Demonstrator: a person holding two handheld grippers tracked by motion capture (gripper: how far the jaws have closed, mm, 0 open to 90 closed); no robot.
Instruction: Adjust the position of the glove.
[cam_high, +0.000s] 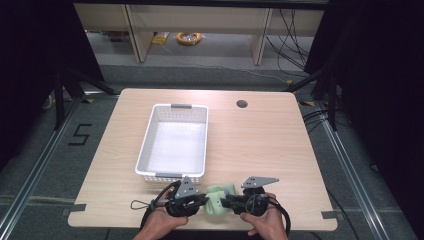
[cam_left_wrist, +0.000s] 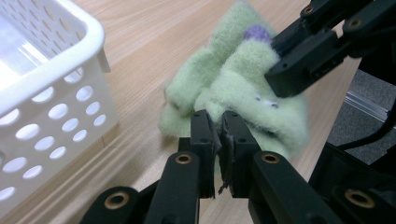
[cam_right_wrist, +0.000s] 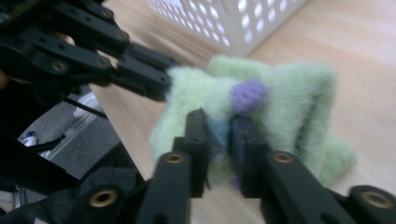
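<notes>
A fluffy pale green cloth (cam_high: 218, 199) with a small purple dot (cam_left_wrist: 256, 32) is bunched up near the table's front edge, just in front of the white basket (cam_high: 150, 131). My left gripper (cam_high: 203, 200) is shut on the cloth's (cam_left_wrist: 243, 88) left side, its jaws pinching a fold of it. From the right, my right gripper (cam_high: 224, 203) is shut on the cloth (cam_right_wrist: 289, 93) just below the purple dot (cam_right_wrist: 248, 95). The two grippers face each other, tips a few centimetres apart.
The perforated white plastic basket (cam_left_wrist: 56, 60) holds nothing and stands left of the table's middle. A round cable hole (cam_high: 242, 104) is at the far right of the wooden table (cam_high: 260, 145). Cables trail off the front edge by the person's hands.
</notes>
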